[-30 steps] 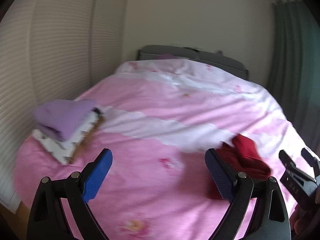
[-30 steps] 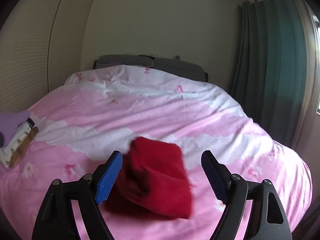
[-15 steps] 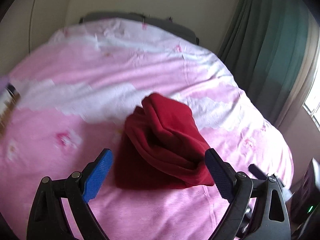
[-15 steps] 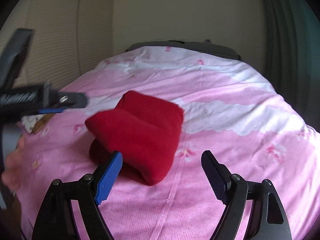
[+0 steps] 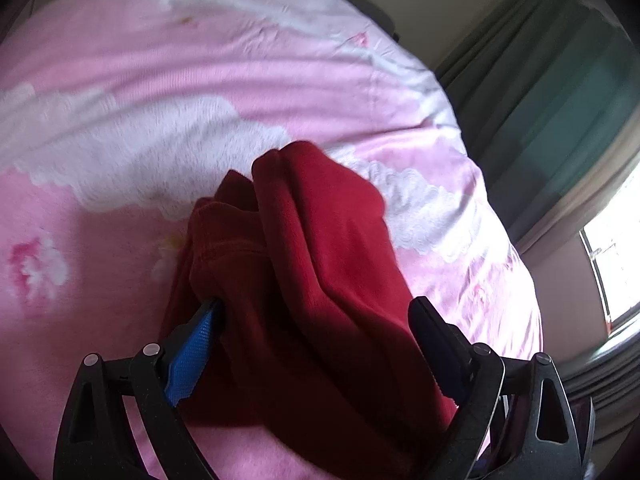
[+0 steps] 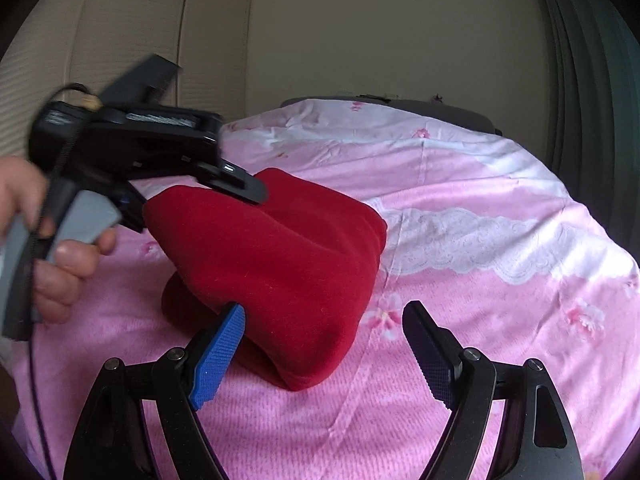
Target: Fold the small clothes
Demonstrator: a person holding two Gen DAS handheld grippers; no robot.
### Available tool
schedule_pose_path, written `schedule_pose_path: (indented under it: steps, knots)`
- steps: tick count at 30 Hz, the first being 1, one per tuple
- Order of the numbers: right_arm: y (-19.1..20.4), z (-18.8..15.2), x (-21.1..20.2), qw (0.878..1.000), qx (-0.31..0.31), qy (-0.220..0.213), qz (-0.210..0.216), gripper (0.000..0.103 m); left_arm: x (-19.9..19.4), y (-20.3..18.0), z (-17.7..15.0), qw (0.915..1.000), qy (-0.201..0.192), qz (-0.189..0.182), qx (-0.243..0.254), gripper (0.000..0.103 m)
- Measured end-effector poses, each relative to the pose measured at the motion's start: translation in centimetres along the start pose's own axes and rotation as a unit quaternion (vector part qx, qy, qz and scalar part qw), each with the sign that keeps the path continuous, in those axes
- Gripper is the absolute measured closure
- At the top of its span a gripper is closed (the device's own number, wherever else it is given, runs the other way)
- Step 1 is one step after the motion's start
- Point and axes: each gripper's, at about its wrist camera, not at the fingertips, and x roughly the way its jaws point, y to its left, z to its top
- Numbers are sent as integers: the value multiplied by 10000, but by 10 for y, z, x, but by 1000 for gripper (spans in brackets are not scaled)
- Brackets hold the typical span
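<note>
The red garment [image 6: 280, 264] is seen as a thick, soft, fleece-like bundle, already doubled over into a rough rectangle with several rounded layers stacked at one end; a lower layer is left sticking out untidily on the near left side, where a stitched hem is visible in the left wrist view [image 5: 316, 280]. It is lain on the pink bed cover [image 6: 460, 320], toward the near part of the bed, with white lace-patterned bands just behind it. The folding is judged to be mostly done, with squaring up of the loose layer and perhaps setting the piece aside remaining. The left claw [image 5: 316, 344] is spread wide around the near end of the bundle, one blue pad tucked between layers and the other pad beside the outer edge, so nothing is pinched yet. The right claw [image 6: 324, 344] is likewise held wide open, its blue pad touching the lower front edge of the garment while the other pad is set apart over bare cover. A green curtain [image 5: 560, 80] is hung beyond the bed
</note>
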Motion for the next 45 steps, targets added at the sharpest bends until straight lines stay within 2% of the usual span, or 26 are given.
schedule_pose_path:
  steps: [1,4,5,7,8,9,10,12,16,19,22,26,29,32,33,35,38,41,45]
  knots:
    - [2,0,1,10000,-71,-14,14,21,4,2,3,9999,57,-98,-73,31]
    - [10,1,2,9995,-267,-85,156,24,8,6,11,9996,211,-193,-68,60]
    - [13,2,3,9990,-341,-125,260,26,4,4,15,9994,225,-248,54,63]
    - [22,3,5,9978,-466,-138,455,43,-3,1,22,9992,197,-252,255,67]
    - [28,5,10,9966,-558,-91,597,47,-9,-3,27,9989,164,-218,387,67]
    - [33,6,15,9958,-631,-32,656,57,-11,-5,31,9986,152,-188,470,68]
    - [37,8,20,9955,-676,4,665,60,-13,-6,35,9982,142,-154,569,68]
    - [43,13,31,9940,-715,109,819,60,-15,-7,42,9971,117,-47,752,68]
    - [53,17,51,9895,-762,505,1118,59,-7,19,44,9973,153,117,714,68]
    - [58,10,68,9837,-710,904,1385,59,6,48,32,9979,150,156,614,68]
    - [65,-1,77,9795,-859,1169,1397,59,9,62,17,9983,16,99,578,67]
    - [65,-5,78,9778,-902,1283,1392,59,6,70,2,9982,-281,-62,522,64]
    - [63,1,69,9793,-861,1188,1394,59,-6,63,0,9970,-492,-73,590,58]
    - [53,12,48,9826,-622,993,1444,52,-28,47,2,9950,-707,-16,711,53]
    - [45,14,41,9842,-457,906,1451,48,-37,40,1,9937,-792,14,793,51]
    - [38,19,27,9864,-180,768,1439,46,-57,25,-2,9899,-1001,163,991,47]
    - [13,24,7,9872,290,495,1489,44,-85,-8,-18,9797,-1362,472,1392,47]
    - [-11,30,1,9866,622,307,1477,40,-96,-42,-39,9670,-1621,674,1845,45]
    - [-29,40,21,9861,801,381,1407,37,-86,-67,-64,9531,-1750,1084,2219,45]
